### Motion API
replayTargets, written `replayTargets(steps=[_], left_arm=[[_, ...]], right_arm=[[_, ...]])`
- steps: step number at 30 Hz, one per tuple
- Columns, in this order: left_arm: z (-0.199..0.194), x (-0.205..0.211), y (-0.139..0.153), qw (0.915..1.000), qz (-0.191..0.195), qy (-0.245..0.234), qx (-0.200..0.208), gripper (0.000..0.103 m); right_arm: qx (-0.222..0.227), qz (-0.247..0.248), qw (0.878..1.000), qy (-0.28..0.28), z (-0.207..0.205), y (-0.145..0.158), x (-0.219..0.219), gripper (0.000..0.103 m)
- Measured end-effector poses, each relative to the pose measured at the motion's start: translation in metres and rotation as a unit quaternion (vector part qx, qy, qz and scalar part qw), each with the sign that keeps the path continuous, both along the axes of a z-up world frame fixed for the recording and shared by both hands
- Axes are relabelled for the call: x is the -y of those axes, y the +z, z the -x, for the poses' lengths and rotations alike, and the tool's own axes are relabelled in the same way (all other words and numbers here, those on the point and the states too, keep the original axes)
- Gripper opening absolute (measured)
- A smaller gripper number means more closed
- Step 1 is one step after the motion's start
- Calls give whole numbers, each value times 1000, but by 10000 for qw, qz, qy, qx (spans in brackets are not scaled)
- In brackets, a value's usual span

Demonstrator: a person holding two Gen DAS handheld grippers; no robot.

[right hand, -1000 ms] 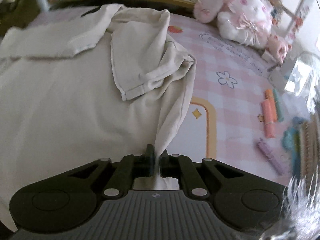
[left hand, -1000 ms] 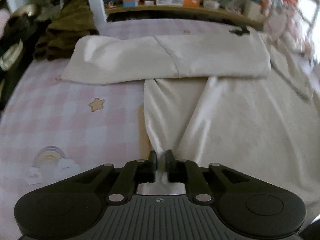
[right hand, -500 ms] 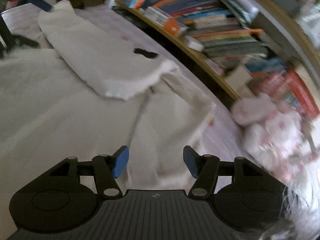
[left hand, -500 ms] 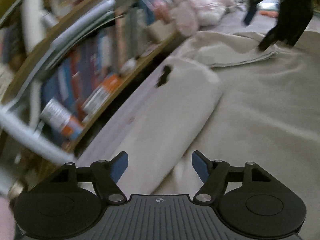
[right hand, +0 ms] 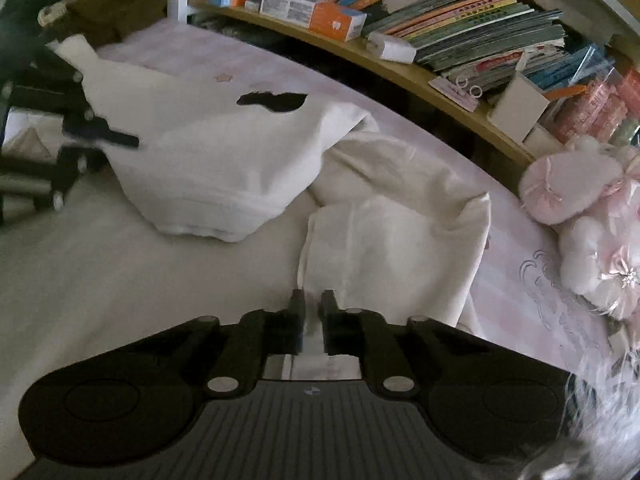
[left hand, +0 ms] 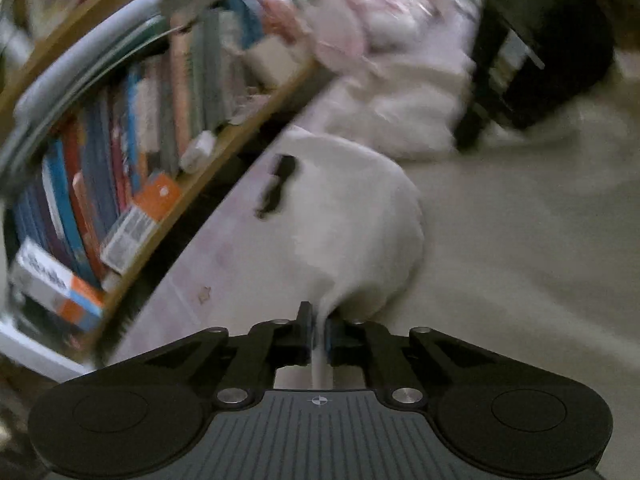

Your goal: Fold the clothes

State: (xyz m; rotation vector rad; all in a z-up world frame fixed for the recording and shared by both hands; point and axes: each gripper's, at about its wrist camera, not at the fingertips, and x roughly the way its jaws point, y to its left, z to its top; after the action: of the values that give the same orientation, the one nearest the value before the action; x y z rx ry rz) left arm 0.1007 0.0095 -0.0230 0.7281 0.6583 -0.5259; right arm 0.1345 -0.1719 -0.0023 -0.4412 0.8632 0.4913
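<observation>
Pinching the cream garment (right hand: 224, 168), both hand-held grippers (left hand: 317, 330) (right hand: 311, 320) are clamped; only the right view shows the plush toy (right hand: 592, 216).

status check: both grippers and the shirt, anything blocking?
Left gripper shut on the folded sleeve. Right gripper shut on the cream shirt, at a fold edge. Nothing in the way; plush toy lies off to the side.

Matt cream cloth shirt (right hand: 224, 168) – wood shelf (right hand: 400, 66), glossy paper books (right hand: 460, 20), fluffy plush toy (right hand: 592, 240).
</observation>
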Motion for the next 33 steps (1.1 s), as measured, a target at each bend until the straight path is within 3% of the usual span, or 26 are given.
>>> replayTargets(steps=[3,6,7,8,9,10,11,13,14,15,16,19,22,25,28,33], left_arm=[[-60,-35,33,9955,675,651,-111,5],[-132,-73,54,9783,1178,1701,-74,14],[-153,-90,53,9656,1263,2265,-204,20],[-174,-106,51,9493,1345,2821,-334,36],[-195,-123,50,9297,1421,3367,-462,44],[-215,-139,49,9075,1497,3882,-583,48],[-216,-154,48,8946,1638,4111,-621,49],[-202,-174,48,8923,1813,4093,-583,54],[-194,-184,49,8916,1891,4076,-560,57],[-184,-189,48,8979,1846,3967,-476,59],[-173,-192,47,9058,1783,3818,-444,63],[-146,-194,36,9270,1421,3443,-447,65],[-135,-194,20,9380,1046,3252,-584,66],[-125,-199,9,9381,918,3264,-701,66],[-113,-207,7,9356,959,3328,-689,66],[-93,-221,14,9328,1349,3284,-624,69]], right_arm=[[427,60,9991,-38,-8,10,18,2],[723,-6,9904,-1180,-38,20,69,1],[791,34,9824,-1691,-50,20,89,1],[813,88,9735,-2137,-60,19,108,1],[682,190,9688,-2377,-65,15,121,1],[551,291,9632,-2614,-71,11,134,1],[419,392,9568,-2850,-77,7,148,1],[356,715,9484,-3069,-78,3,165,2],[413,782,9475,-3073,-74,5,169,8],[477,823,9469,-3073,-70,8,172,23],[565,761,9477,-3048,-65,13,173,31],[699,375,9666,-2437,-59,25,153,37],[721,178,9872,-1413,-63,23,107,45],[633,0,9976,-291,-73,15,49,50],[520,50,9961,714,-93,1,-6,49],[303,135,9903,1350,-125,-15,-57,40]])
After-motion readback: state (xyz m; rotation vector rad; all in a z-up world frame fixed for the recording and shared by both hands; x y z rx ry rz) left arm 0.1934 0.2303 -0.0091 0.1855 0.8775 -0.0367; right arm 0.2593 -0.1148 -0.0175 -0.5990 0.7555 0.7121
